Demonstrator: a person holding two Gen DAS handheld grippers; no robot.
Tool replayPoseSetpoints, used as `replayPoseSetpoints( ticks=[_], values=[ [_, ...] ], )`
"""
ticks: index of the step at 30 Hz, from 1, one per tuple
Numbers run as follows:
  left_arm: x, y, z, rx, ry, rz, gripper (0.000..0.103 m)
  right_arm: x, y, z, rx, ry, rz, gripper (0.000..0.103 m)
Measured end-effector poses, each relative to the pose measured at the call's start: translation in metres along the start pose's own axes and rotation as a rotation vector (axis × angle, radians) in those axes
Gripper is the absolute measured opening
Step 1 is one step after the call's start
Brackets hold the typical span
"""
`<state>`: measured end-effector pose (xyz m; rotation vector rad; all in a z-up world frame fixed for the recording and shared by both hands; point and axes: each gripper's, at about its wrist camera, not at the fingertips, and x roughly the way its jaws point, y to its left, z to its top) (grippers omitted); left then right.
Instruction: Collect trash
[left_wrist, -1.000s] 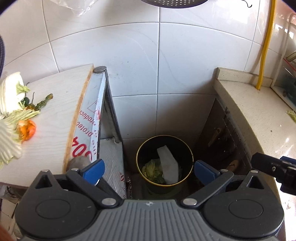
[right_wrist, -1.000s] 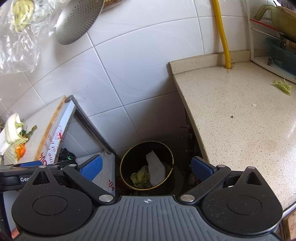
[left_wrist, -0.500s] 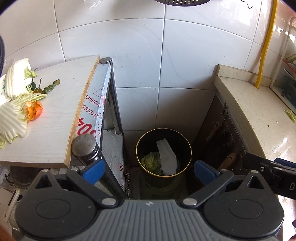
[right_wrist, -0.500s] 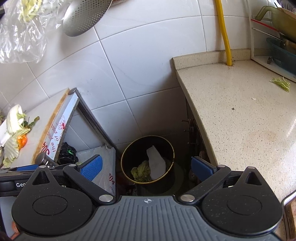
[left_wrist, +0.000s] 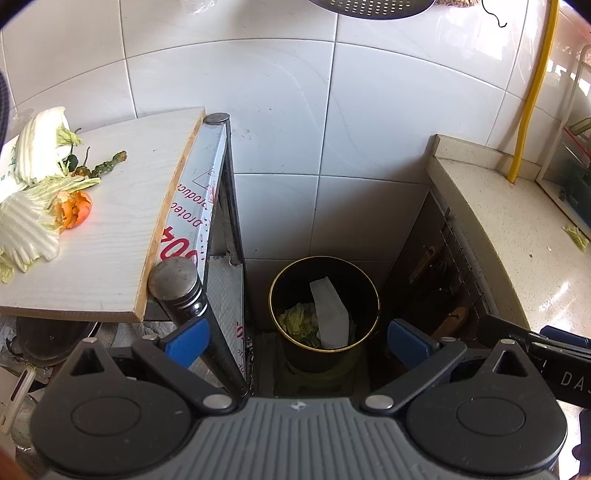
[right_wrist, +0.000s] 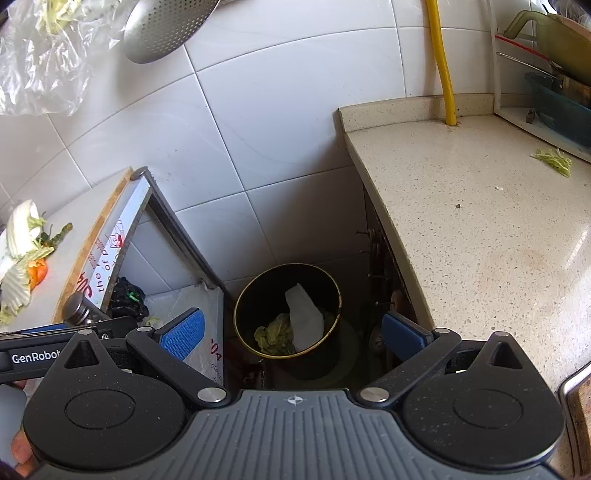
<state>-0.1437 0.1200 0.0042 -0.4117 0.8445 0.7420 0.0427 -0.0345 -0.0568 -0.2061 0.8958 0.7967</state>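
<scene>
We see the bin (left_wrist: 324, 303), black with a gold rim, standing on the floor in the gap between the steel rack (left_wrist: 207, 206) and the stone counter (left_wrist: 517, 221), against the tiled wall. Inside it lie a crumpled white tissue (left_wrist: 330, 314), leaning on the far side, and a clump of green leaves (left_wrist: 297, 321) beside it. More trash waits on the board (left_wrist: 110, 221) atop the rack: pale cabbage leaves (left_wrist: 26, 218), an orange peel (left_wrist: 74, 210) touching them, and a dark chilli (left_wrist: 103, 166) just behind. A small leaf scrap (right_wrist: 554, 160) lies on the counter, well apart from the rest, near the dish rack (right_wrist: 546, 92).

Our left gripper (left_wrist: 298, 339) hangs above the bin with its blue pads (left_wrist: 186, 341) spread wide, gripping nothing and touching nothing. Our right gripper (right_wrist: 291, 334) hangs just beside it, likewise spread wide and empty, the bin showing between its pads (right_wrist: 183, 334). A colander (right_wrist: 166, 27) and a plastic bag (right_wrist: 44, 55) hang on the wall above.
</scene>
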Motion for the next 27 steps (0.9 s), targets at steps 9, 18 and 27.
replayPoseSetpoints(
  ticks=[9,18,27],
  values=[
    [-0.001,0.002,0.000,-0.014,-0.003,-0.016,0.101,-0.002,0.002,-0.001,0.000,0.000,0.003,0.103],
    [-0.001,-0.008,-0.003,0.019,-0.016,-0.011,0.101,-0.004,-0.004,-0.003,0.010,-0.001,0.003,0.103],
    [-0.002,-0.013,-0.002,0.037,-0.020,-0.004,0.101,-0.009,-0.010,-0.005,0.026,-0.009,-0.003,0.103]
  ],
)
